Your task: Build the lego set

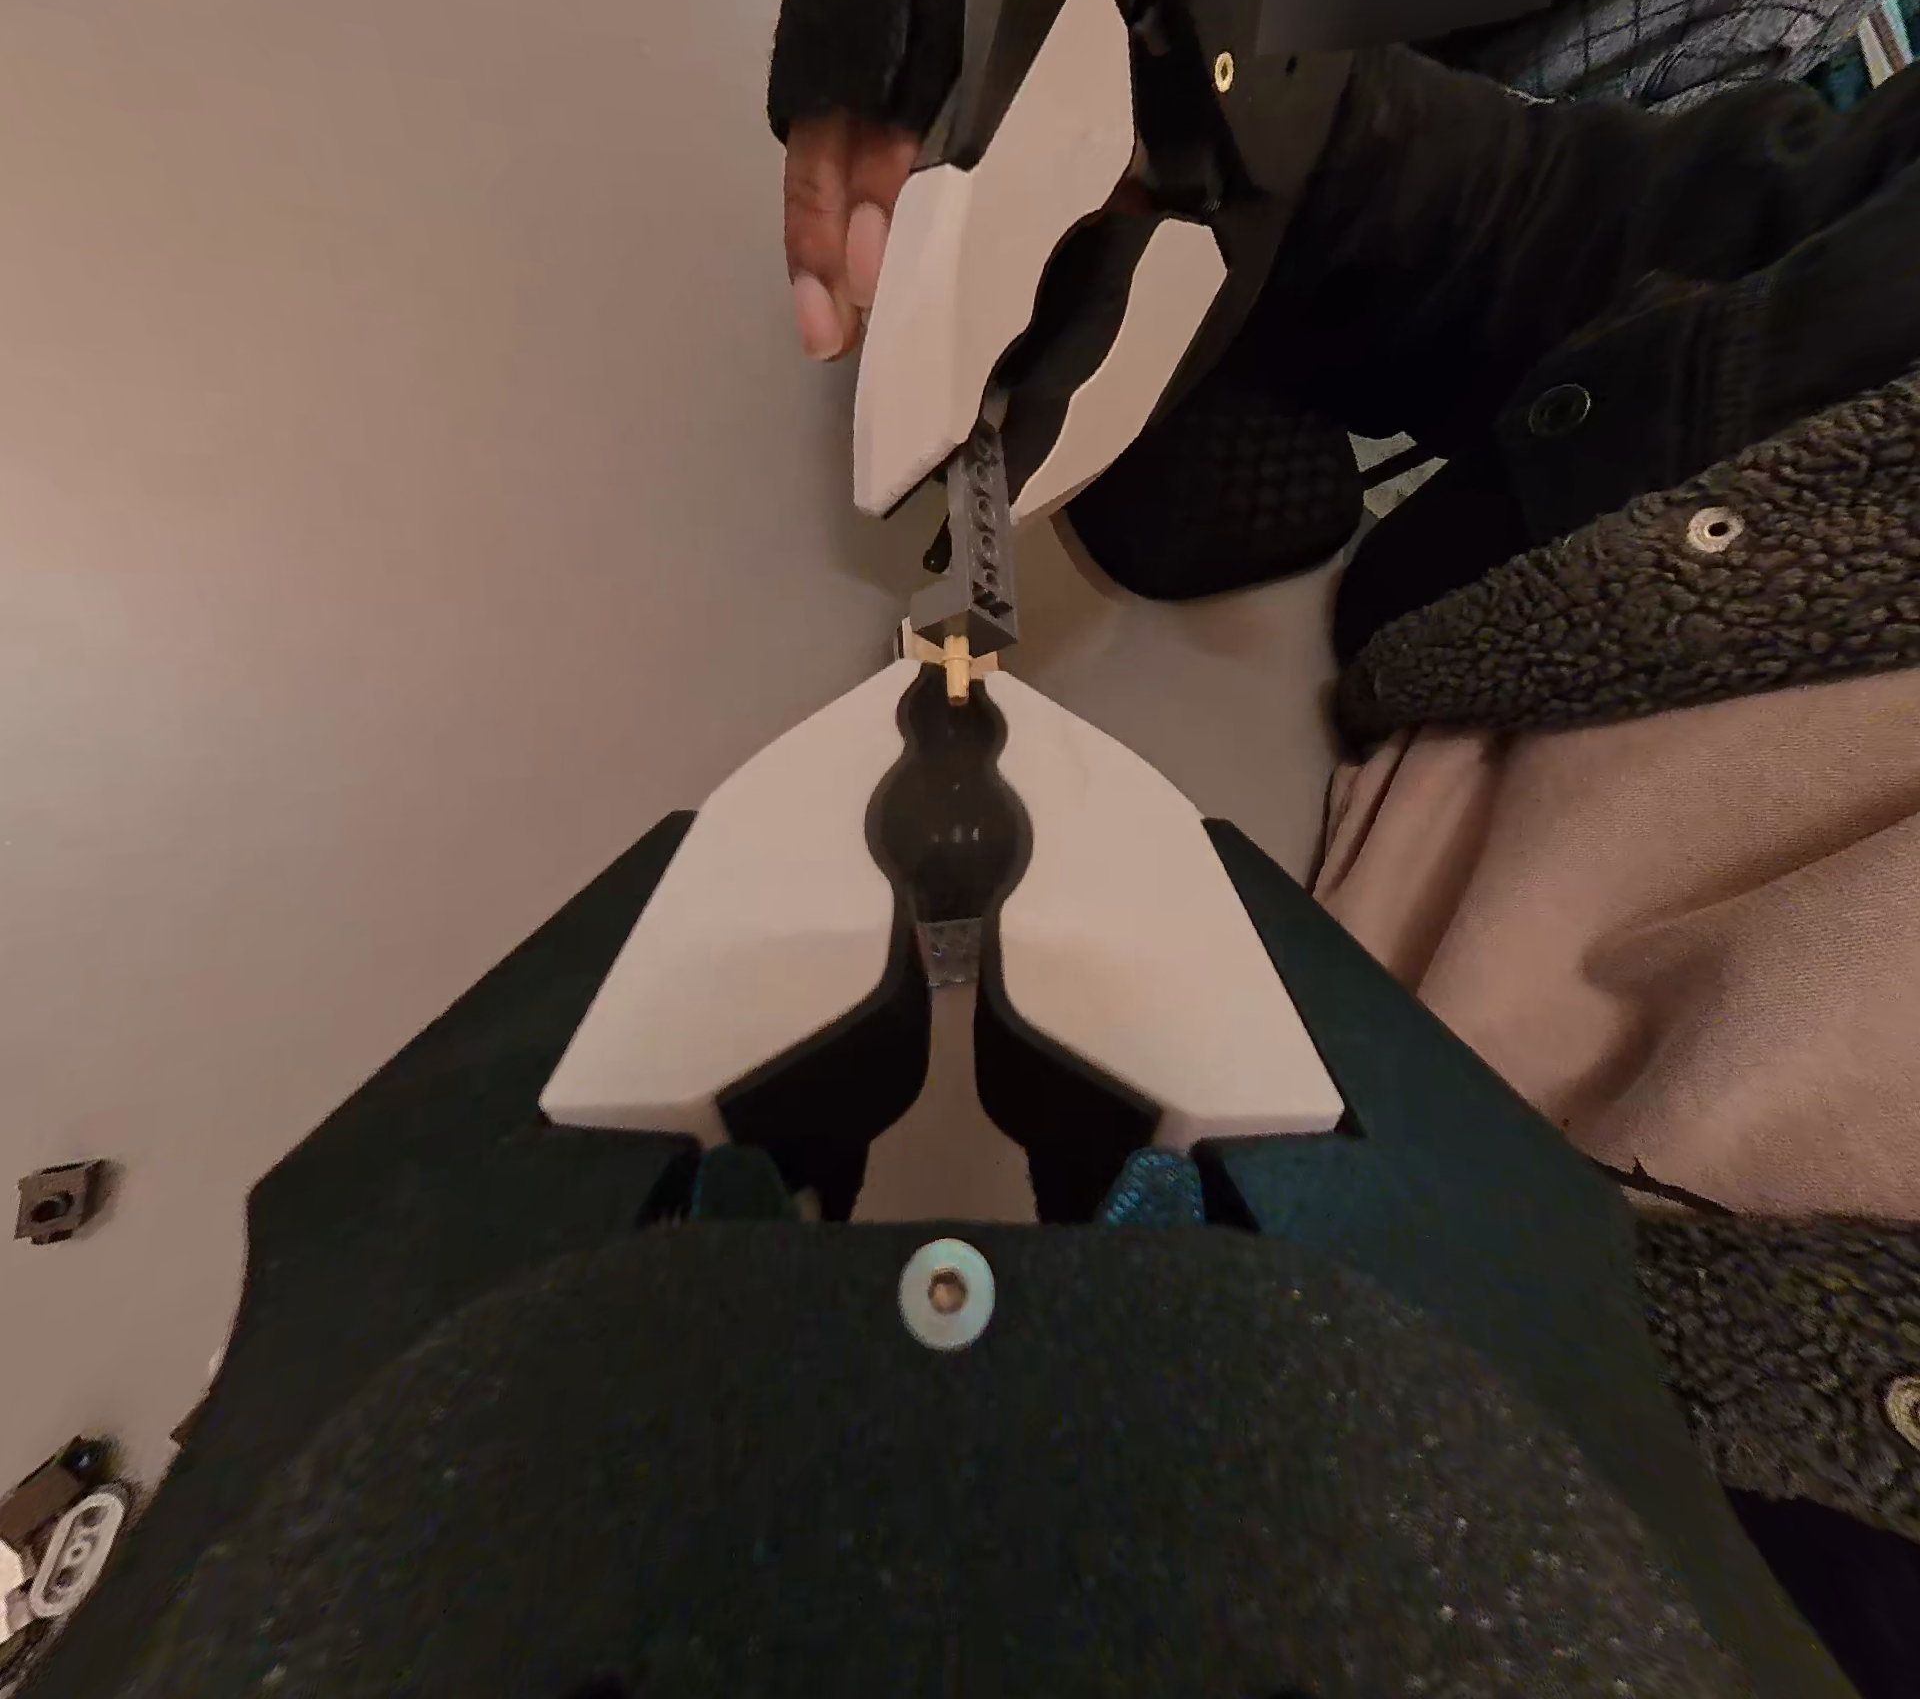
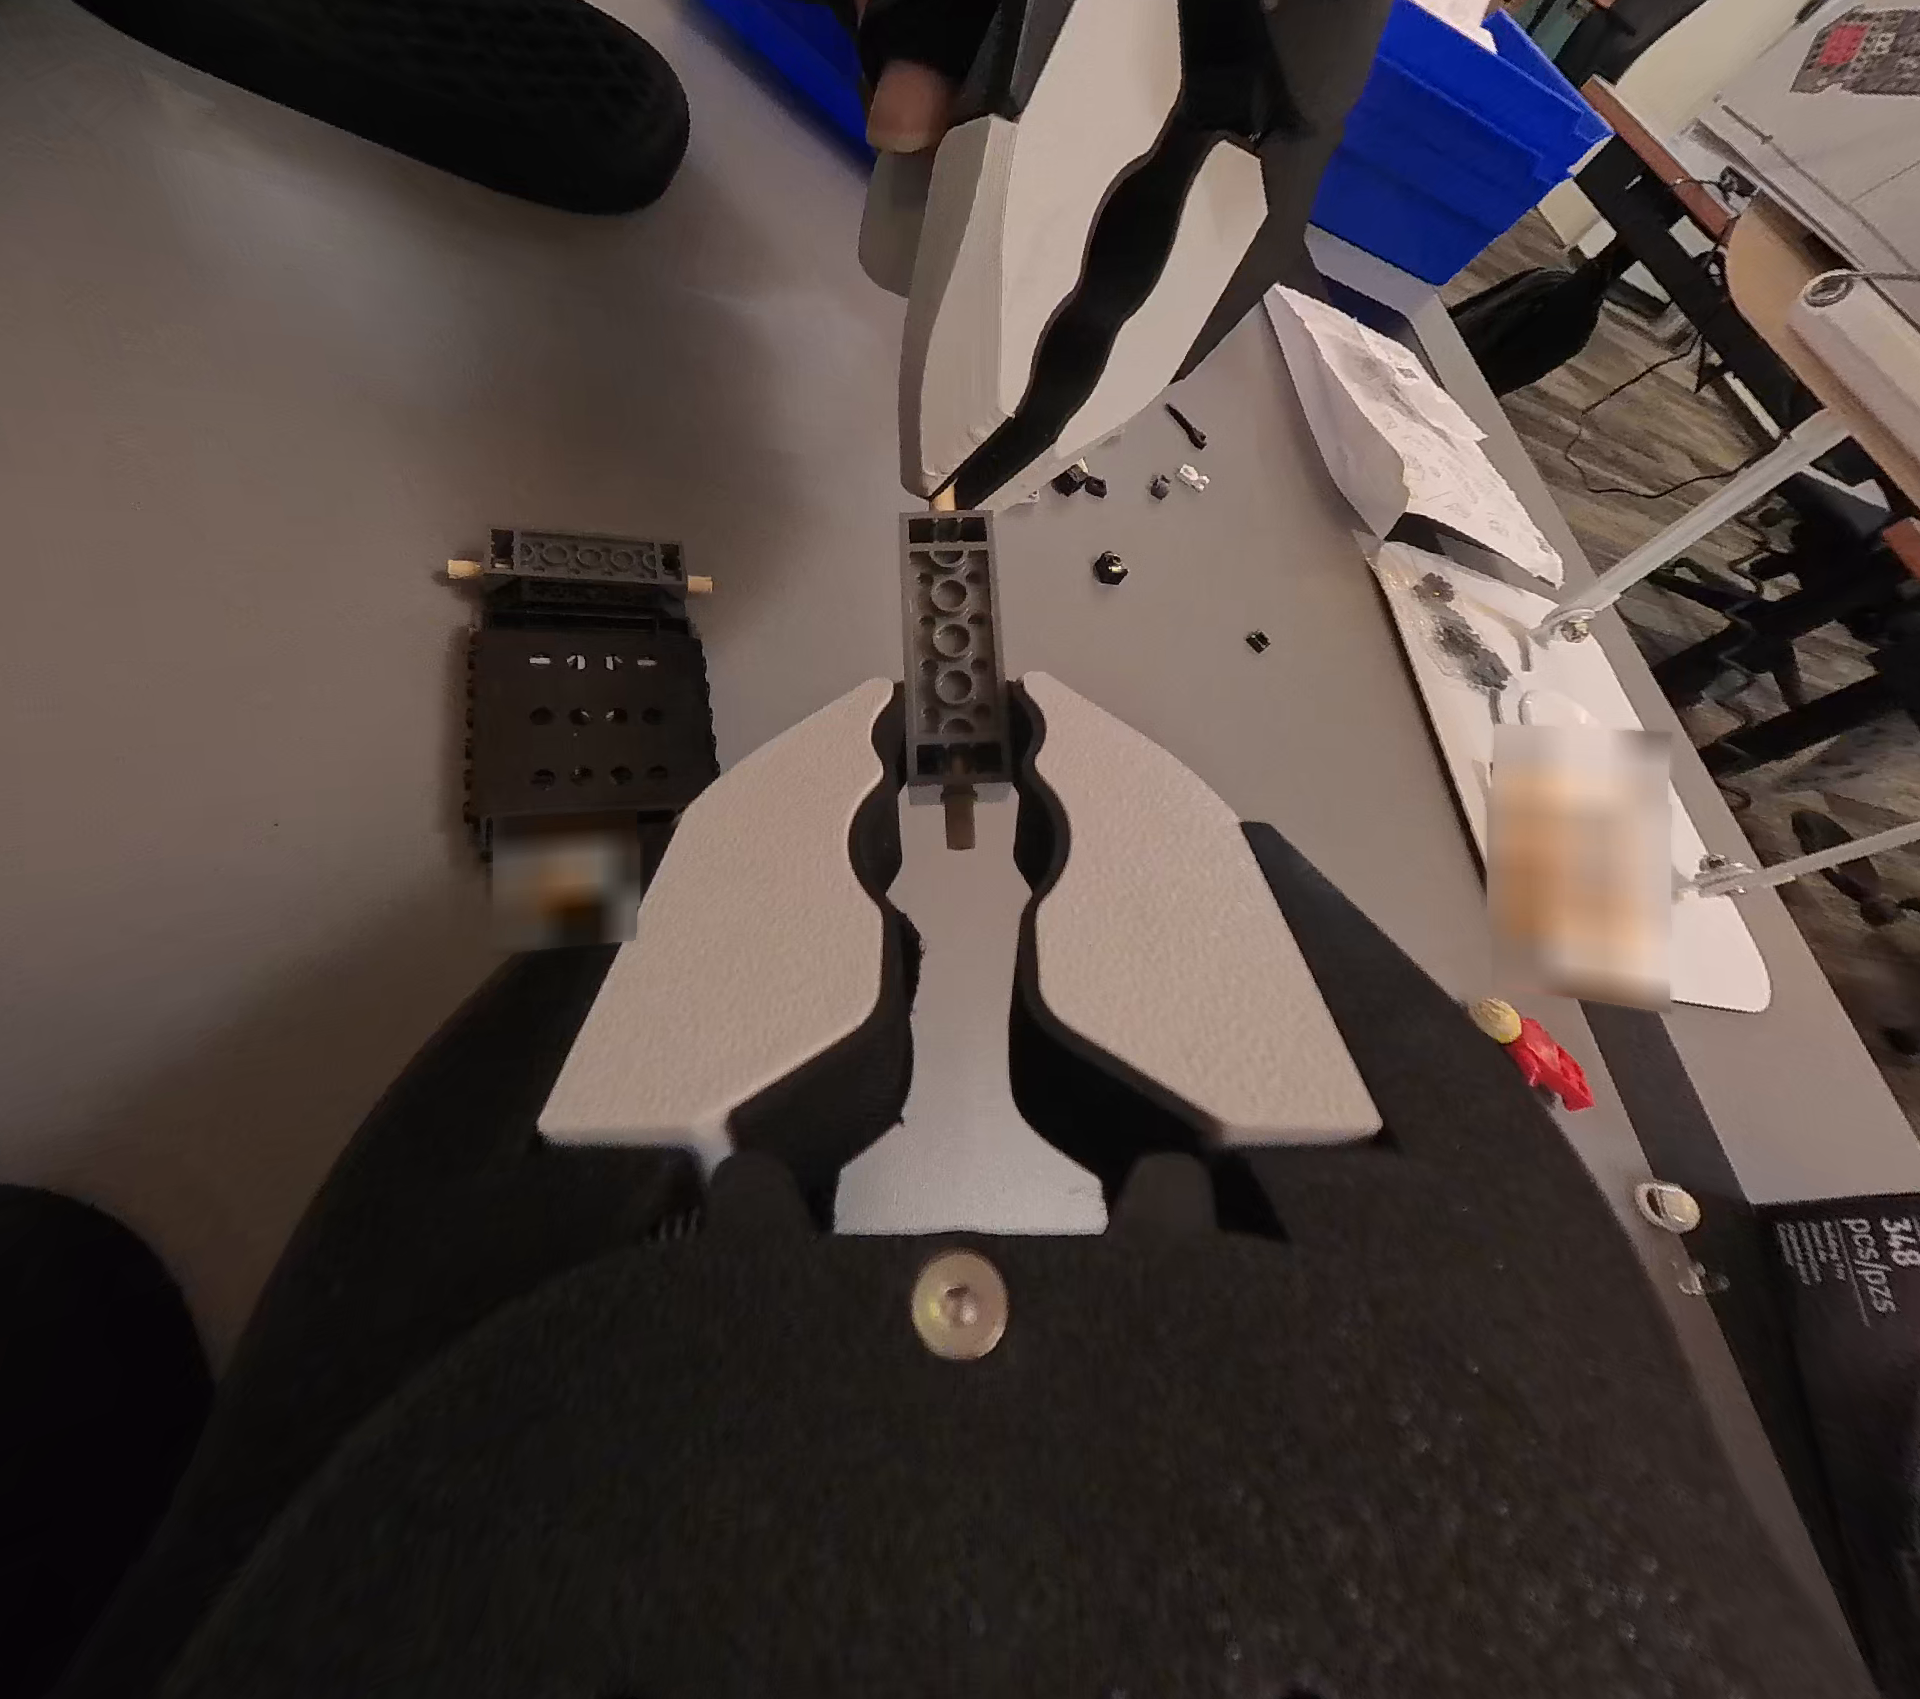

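in the left wrist view the left claw (image 1: 956, 681) is pinched nearly closed on a small tan pin (image 1: 957, 670) at the end of a grey brick (image 1: 985, 543), whose far end sits clamped in the right claw (image 1: 961, 496). in the right wrist view the right claw (image 2: 954, 719) grips that brick (image 2: 951, 647) above the table (image 2: 312, 402), with the left claw (image 2: 951, 491) meeting its far end and a black lego build (image 2: 587, 693) lying to the left.
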